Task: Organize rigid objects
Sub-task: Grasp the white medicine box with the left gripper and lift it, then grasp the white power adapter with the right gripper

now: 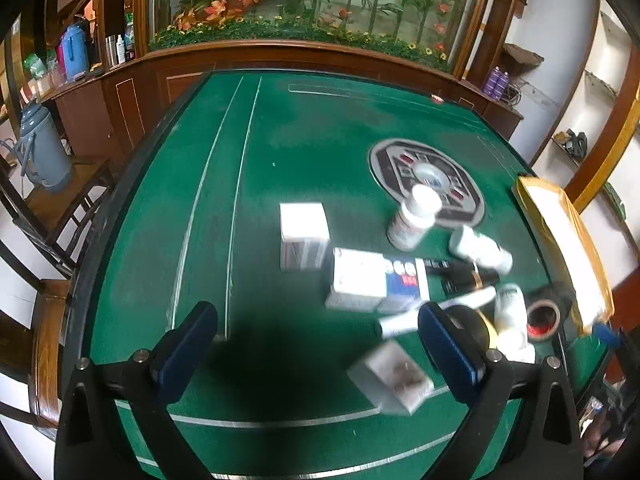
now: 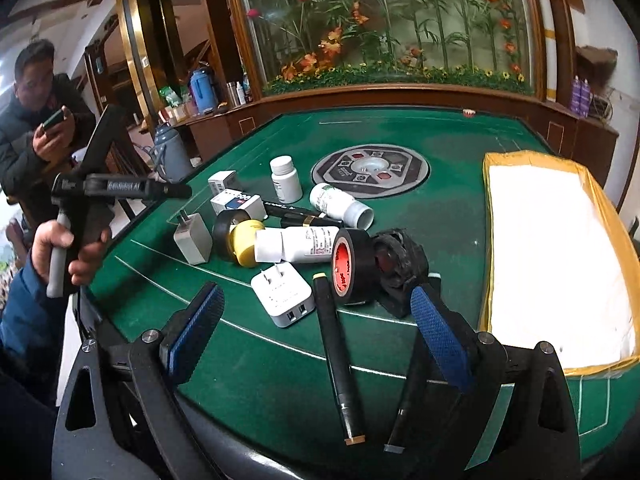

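A clutter of rigid objects lies on the green table (image 2: pixel 280 364): white pill bottles (image 2: pixel 286 179), small boxes (image 2: pixel 236 202), a white charger (image 2: pixel 282 294), a white plug (image 2: pixel 192 238), black tape rolls (image 2: pixel 352 266), a yellow roll (image 2: pixel 248 242), a black pen (image 2: pixel 338 356). My right gripper (image 2: pixel 316 336) is open above the pen and charger, holding nothing. My left gripper (image 1: pixel 316 348) is open above the table's left part, with a white plug (image 1: pixel 394 378) near its right finger. The left gripper also shows in the right wrist view (image 2: pixel 180 191). A cardboard box with white lining (image 2: pixel 556 264) stands at the right.
A round grey control panel (image 2: pixel 370 170) sits in the table's middle. A wooden cabinet with a plant display (image 2: pixel 384 40) runs behind the table. A wooden chair (image 1: pixel 52 216) stands to the left. A seated person with a phone (image 2: pixel 36 120) is at the far left.
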`<control>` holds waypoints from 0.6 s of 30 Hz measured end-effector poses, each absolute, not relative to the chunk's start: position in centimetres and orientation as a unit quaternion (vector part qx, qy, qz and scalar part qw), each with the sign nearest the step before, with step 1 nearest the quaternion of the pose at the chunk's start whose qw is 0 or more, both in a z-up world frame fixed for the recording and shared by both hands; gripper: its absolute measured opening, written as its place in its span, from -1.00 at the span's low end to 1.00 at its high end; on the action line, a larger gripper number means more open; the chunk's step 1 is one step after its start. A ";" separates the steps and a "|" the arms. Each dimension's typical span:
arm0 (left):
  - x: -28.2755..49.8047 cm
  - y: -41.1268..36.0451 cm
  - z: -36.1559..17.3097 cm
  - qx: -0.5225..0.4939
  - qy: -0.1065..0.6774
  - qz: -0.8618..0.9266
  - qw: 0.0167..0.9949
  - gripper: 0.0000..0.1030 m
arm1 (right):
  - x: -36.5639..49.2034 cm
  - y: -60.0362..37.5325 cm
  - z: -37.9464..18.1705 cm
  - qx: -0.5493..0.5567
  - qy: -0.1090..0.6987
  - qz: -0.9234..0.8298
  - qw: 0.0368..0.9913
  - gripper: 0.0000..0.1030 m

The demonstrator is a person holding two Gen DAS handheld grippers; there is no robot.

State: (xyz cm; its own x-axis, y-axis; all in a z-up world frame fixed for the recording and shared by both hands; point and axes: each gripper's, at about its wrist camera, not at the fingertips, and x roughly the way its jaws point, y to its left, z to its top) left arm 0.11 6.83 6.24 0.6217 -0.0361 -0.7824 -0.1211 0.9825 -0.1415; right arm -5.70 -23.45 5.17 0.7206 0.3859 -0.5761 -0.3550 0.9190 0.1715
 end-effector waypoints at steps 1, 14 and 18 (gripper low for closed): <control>0.7 7.1 6.2 -0.091 0.436 0.032 0.895 0.95 | -5.7 -23.6 5.1 0.026 0.316 0.200 0.927 0.86; 7.8 7.4 2.4 -0.089 0.483 0.065 0.869 0.22 | -5.8 -24.5 4.9 0.036 0.321 0.191 0.927 0.86; 8.3 7.6 1.1 -0.094 0.496 0.064 0.861 -0.33 | -5.9 -24.2 4.8 0.033 0.324 0.193 0.926 0.86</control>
